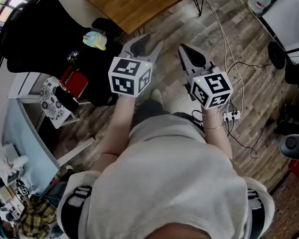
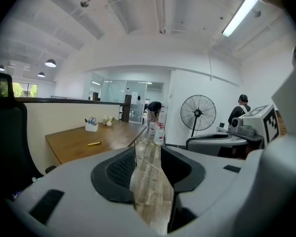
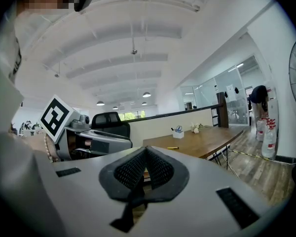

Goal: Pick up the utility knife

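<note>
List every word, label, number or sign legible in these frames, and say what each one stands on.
No readable text in any view.
Red labels on the white plastic bottles: too small to read.
Black-and-white square-marker cubes: coded patterns, not words or numbers.

Both forearms are pointing forward side by side, the left gripper (image 1: 146, 43) showing empty, parted jaws and the right gripper (image 1: 185, 49) showing jaws pressed together.
</note>
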Demonstrator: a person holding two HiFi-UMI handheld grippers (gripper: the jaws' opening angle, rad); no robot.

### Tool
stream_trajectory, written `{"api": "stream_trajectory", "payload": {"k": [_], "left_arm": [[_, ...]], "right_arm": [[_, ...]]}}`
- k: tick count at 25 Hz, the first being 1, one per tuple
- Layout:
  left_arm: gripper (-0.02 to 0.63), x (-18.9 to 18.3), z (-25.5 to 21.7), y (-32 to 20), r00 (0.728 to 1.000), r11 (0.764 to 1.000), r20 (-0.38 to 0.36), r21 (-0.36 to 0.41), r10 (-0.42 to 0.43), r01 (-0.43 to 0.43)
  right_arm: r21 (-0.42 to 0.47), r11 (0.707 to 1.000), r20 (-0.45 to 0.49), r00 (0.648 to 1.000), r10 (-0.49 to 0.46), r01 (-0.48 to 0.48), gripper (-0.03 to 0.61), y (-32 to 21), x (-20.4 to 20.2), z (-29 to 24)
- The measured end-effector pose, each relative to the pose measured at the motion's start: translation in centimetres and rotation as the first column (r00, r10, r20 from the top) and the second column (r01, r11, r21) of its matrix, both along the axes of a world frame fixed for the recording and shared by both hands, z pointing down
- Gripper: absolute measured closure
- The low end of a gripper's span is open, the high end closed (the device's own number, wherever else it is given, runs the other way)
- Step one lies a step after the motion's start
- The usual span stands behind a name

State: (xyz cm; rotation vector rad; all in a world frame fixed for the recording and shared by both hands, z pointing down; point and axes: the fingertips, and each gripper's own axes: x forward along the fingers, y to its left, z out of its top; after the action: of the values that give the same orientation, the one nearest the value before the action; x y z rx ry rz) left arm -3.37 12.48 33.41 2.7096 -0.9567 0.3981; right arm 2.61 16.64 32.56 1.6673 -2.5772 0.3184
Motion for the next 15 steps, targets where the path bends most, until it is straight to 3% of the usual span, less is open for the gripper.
{"api": "stream_trajectory", "payload": {"k": [6, 15], "left_arm": [[0.442, -2.6, 0.5, -5.4, 1.000, 1.000, 0.000, -0.001, 0.000, 0.000], [0.442, -6.2, 2.6, -9.8, 0.999, 0.998, -0.007, -0.052, -0.036, 0.035]], "right_arm": [[0.009, 1.000, -0.004, 1.000, 0.004, -0.004, 0.569, -5.8, -2.2, 0.0], [-0.041, 0.999, -0.013, 1.000, -0.022, 0.021, 0.569, -10.4, -5.1, 1.9]]}}
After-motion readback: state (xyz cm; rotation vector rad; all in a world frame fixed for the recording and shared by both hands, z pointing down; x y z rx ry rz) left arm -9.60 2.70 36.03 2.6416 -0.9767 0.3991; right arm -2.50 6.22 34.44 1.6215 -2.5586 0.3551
